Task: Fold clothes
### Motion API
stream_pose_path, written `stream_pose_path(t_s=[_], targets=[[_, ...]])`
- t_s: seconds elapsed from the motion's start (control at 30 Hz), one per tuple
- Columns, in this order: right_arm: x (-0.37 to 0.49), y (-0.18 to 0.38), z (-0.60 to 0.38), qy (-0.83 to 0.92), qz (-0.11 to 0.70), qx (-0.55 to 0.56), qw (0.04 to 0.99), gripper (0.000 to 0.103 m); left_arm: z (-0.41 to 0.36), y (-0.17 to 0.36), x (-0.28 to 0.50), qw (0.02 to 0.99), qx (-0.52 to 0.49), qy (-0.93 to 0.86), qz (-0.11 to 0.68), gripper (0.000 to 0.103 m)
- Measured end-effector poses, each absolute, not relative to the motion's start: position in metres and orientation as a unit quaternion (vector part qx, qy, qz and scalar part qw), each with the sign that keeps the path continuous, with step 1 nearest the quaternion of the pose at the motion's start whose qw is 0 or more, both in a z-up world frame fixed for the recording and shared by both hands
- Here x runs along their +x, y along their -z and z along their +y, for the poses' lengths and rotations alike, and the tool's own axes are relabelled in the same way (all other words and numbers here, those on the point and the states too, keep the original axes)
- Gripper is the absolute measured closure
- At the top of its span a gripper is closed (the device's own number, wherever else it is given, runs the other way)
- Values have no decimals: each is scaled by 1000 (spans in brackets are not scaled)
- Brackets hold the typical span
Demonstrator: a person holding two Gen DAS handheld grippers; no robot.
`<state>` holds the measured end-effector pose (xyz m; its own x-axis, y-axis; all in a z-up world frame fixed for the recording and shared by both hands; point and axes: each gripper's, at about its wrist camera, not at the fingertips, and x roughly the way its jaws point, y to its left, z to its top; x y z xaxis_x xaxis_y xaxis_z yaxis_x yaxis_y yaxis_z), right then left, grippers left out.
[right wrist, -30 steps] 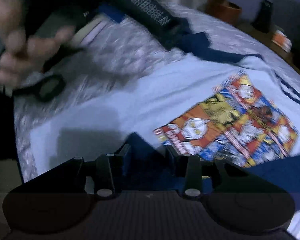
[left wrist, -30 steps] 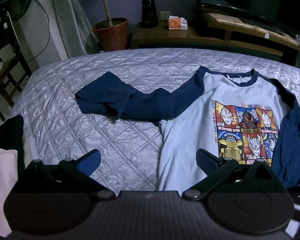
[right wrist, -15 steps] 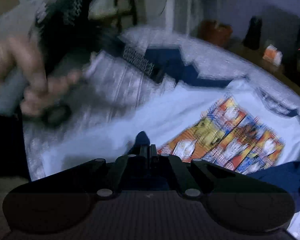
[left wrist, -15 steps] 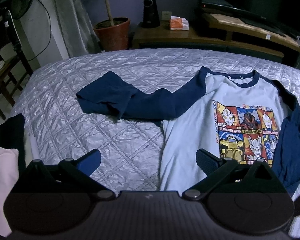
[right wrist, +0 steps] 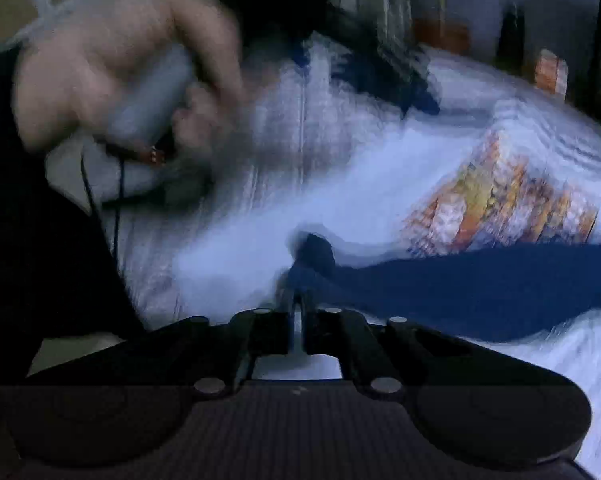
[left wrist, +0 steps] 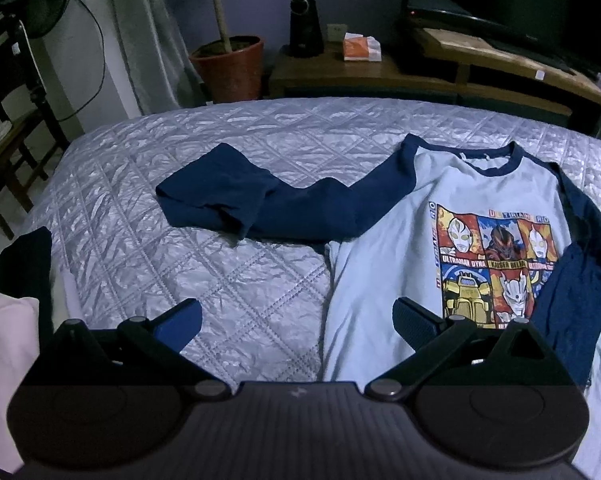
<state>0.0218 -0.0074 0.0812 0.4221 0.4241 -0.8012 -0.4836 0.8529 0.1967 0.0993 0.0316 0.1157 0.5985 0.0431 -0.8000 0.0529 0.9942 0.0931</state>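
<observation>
A light blue long-sleeved shirt point(left wrist: 380, 240) with navy sleeves and a cartoon print lies face up on the bed. Its left sleeve point(left wrist: 260, 208) is stretched out to the left, cuff folded over. My left gripper point(left wrist: 296, 312) hovers open over the shirt's lower left edge, nothing between its fingers. In the blurred right wrist view, my right gripper point(right wrist: 299, 292) pinches the end of the other navy sleeve point(right wrist: 460, 284), which stretches off to the right above the shirt's body point(right wrist: 340, 200). Its jaws are opening slightly, with the cloth still between them. A hand point(right wrist: 120, 72) holds the left gripper's handle.
The silver quilted bedspread point(left wrist: 180, 152) covers the bed. Pink and dark clothes point(left wrist: 4, 340) lie at its near left edge. Beyond the bed stand a plant pot point(left wrist: 230, 66), a low wooden unit point(left wrist: 360, 70) with a speaker point(left wrist: 305, 24), and a chair point(left wrist: 4, 140) at left.
My right gripper has shut on the navy sleeve end and swung up and across the shirt with it. The left gripper has stayed in place, open.
</observation>
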Motion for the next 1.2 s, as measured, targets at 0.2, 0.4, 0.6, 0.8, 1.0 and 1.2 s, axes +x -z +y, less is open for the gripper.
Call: stream_pose_path(t_s=[0.2, 0.4, 0.6, 0.8, 1.0, 1.2], targets=[[24, -102, -23, -254, 424, 12, 869, 71, 37, -119, 101, 894, 43, -3, 445, 2], [54, -90, 0, -246, 416, 2, 876, 64, 32, -117, 101, 893, 52, -1, 447, 2], [67, -51, 32, -235, 448, -27, 862, 66, 34, -118, 101, 893, 49, 0, 447, 2], [68, -60, 21, -208, 409, 17, 888, 91, 31, -118, 100, 893, 52, 2, 447, 2], [72, -65, 26, -271, 419, 36, 866, 76, 29, -116, 100, 891, 57, 3, 450, 2], [71, -68, -37, -277, 439, 118, 847, 54, 29, -114, 100, 890, 58, 3, 451, 2]])
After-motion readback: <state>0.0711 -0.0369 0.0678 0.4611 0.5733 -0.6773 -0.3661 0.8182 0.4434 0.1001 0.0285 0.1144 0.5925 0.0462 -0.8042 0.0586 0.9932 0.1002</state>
